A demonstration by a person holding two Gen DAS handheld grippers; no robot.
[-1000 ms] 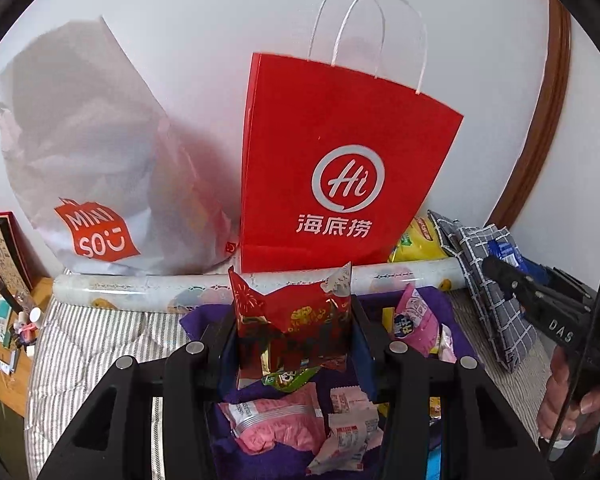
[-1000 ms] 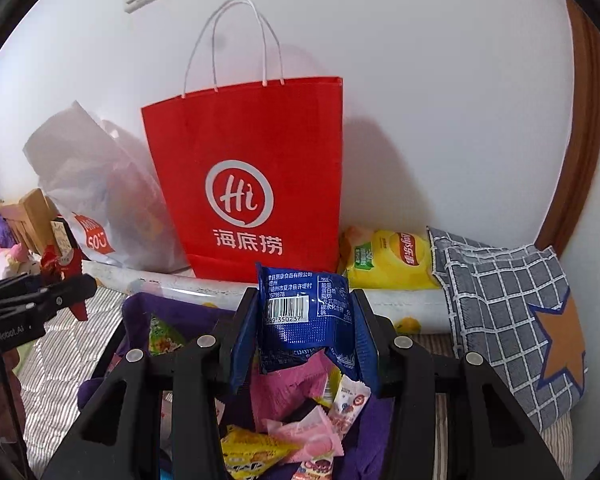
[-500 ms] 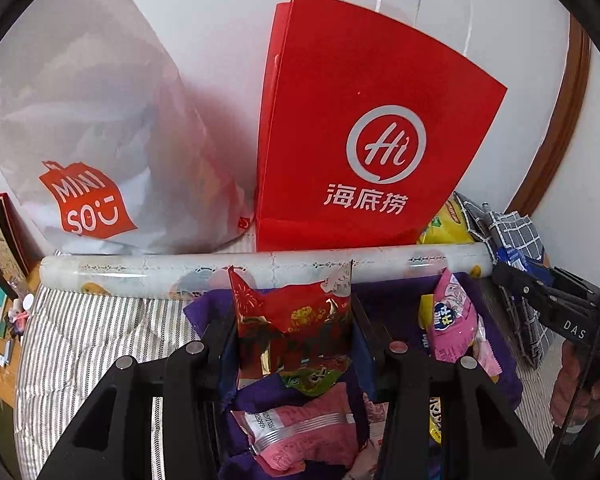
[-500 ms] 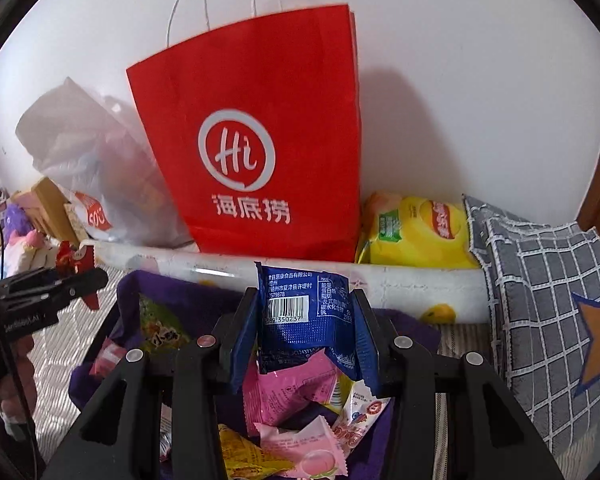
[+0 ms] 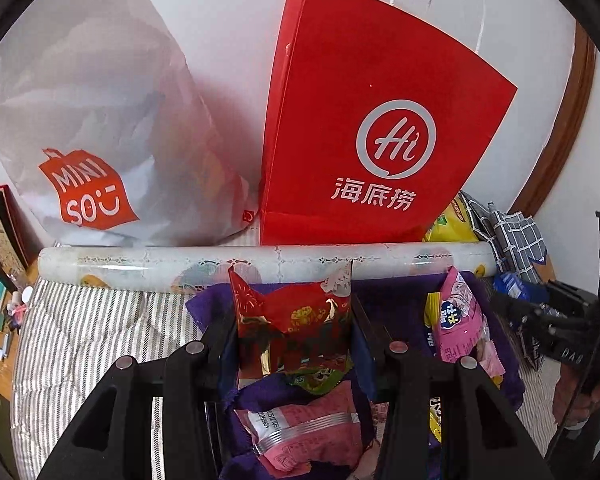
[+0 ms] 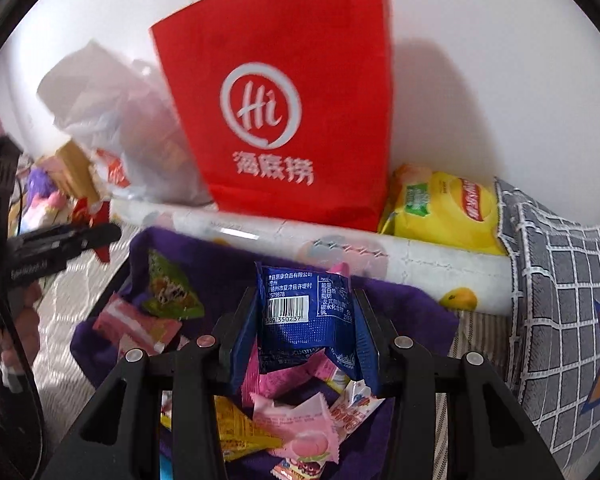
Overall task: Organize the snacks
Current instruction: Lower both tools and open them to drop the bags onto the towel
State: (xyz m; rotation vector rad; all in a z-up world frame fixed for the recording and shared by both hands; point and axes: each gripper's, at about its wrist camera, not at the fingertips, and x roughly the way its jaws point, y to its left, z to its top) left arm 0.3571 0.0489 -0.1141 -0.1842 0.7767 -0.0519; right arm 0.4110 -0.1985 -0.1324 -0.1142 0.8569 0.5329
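Snacks (image 5: 292,320) (image 6: 304,312) — clamped, each hand-held gripper

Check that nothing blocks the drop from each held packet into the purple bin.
Nothing visible does. The red packet in the left gripper and the blue packet in the right gripper hang directly over the purple bin, with only loose snacks below.

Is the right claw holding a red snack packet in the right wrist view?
No, the right claw is shut on a blue snack packet with a barcode.
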